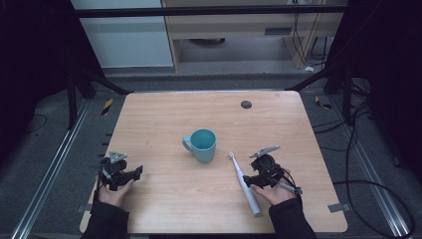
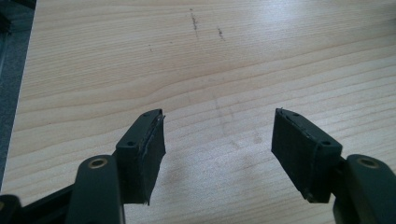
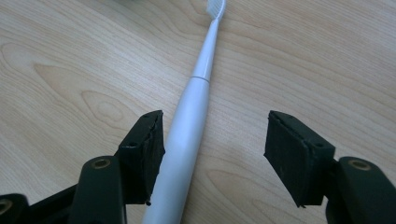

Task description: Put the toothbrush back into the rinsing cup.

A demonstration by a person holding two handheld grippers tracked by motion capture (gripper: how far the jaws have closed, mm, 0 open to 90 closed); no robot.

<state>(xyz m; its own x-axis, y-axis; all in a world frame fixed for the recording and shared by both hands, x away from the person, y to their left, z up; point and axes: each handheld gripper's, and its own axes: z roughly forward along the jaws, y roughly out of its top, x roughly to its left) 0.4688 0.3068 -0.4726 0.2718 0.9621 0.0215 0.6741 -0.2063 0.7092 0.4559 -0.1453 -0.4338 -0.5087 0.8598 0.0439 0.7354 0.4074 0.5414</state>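
While the electric toothbrush (image 1: 244, 182) lies flat on the wooden table (image 1: 164, 209), the right gripper (image 1: 253, 180) sits low over its handle w/ jaws spread wide. In the right gripper view the white handle (image 3: 180, 154) runs up between the two pads, close against the left-hand pad (image 3: 148, 149) and well apart from the other; contact at that pad cannot be told, and nothing is clamped. Judged state: released, toothbrush resting on the table, not carried.

Position of work item: toothbrush is right of centre, brush head (image 1: 231, 155) toward the mug, handle end toward the person's edge, just beside the right hand. Lengthwise lie along the jaw axis suits a straddle from above, approx. mid-handle.

The teal mug (image 1: 201, 145) stands upright at mid-table, mouth up, handle to its left, near the brush head but apart from it. Likely the receiving vessel; an open top and upright stance would allow a brush to be dropped in, though that is a judgement only.

The left gripper (image 1: 133, 174) rests at the table's left side, well apart from both items. Left gripper view: pads (image 2: 149, 154) wide apart, bare wood between them. State: released, idle; prob. parked so as not to crowd the work zone.

Count:
- grippers: 2, one per hand
- toothbrush: 1
- mug: 1
- dark round cap (image 1: 246, 104) in tabletop, far side: 1
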